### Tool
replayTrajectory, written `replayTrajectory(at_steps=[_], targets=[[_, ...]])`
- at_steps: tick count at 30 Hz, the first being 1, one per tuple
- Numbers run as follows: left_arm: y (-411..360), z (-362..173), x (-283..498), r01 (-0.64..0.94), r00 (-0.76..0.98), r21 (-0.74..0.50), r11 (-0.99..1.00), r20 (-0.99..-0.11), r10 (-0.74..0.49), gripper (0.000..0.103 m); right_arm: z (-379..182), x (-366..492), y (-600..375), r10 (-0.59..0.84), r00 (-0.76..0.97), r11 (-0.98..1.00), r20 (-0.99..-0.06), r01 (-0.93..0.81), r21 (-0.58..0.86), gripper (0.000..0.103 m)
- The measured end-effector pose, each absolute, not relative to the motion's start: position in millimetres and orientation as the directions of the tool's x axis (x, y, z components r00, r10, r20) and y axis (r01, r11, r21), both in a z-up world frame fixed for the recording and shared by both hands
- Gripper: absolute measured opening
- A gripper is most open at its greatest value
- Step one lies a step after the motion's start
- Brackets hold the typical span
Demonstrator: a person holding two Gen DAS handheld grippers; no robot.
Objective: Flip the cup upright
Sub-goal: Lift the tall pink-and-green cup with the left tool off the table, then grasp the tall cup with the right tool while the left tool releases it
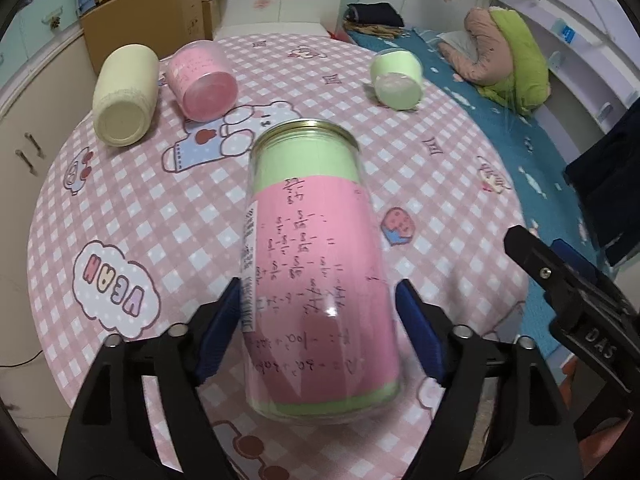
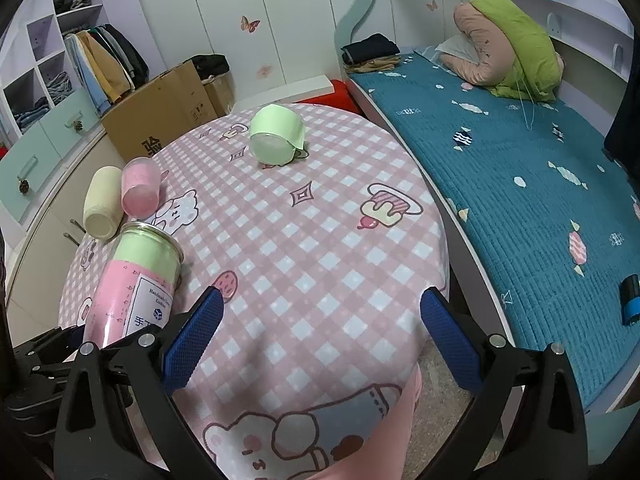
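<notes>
A tall clear cup (image 1: 316, 264) lined with pink and green paper is tilted, its gold-rimmed end pointing away, between the blue pads of my left gripper (image 1: 318, 320), which is shut on it. It also shows in the right wrist view (image 2: 136, 280) at the left, held above the table. My right gripper (image 2: 320, 328) is open and empty over the table's near edge. Three more cups lie on their sides: a cream one (image 1: 124, 96), a pink one (image 1: 202, 80) and a green one (image 1: 396, 78).
The round table (image 2: 320, 240) has a pink checked cloth. A bed with a teal cover (image 2: 520, 184) runs along its right side. A cardboard box (image 2: 168, 108) and wardrobe shelves (image 2: 48, 64) stand behind at the left.
</notes>
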State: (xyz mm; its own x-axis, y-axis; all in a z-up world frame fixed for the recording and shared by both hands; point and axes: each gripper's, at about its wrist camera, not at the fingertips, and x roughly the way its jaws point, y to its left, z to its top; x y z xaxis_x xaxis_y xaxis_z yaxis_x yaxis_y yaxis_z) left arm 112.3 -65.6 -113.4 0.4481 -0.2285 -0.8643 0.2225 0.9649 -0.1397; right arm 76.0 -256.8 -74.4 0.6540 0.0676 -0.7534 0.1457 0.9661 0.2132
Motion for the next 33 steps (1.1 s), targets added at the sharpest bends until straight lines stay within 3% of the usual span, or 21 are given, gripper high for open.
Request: replayTrajectory(at_steps=[11, 19, 26, 33], targets=[[-47.0, -77.7, 104.7, 0.279, 0.492, -0.210, 0.937, -0.806, -0.328, 0.082, -52.9, 65.8, -263.3, 0.073, 0.687, 0.956, -0.723, 0.159, 0.248, 0.095], [15.5, -60.0, 118.0, 0.171, 0.569, -0.174, 0.970, -0.787, -0.241, 0.081, -39.3, 94.1, -222.3, 0.258, 0.645, 0.939, -0.719, 0.007, 0.344, 0.095], [64.8, -85.2, 147.0, 0.105, 0.539, -0.098, 0.990, -0.831, -0.139, 0.082, -52.0, 143.3, -160.0, 0.325, 0.522, 0.940, -0.788, -0.084, 0.331, 0.095], [103.0, -109.9, 172.4, 0.077, 0.503, -0.105, 0.992, -0.854, -0.129, 0.082, -85.3, 192.2, -123.8, 0.277, 0.347, 0.960, -0.896, -0.066, 0.272, 0.095]])
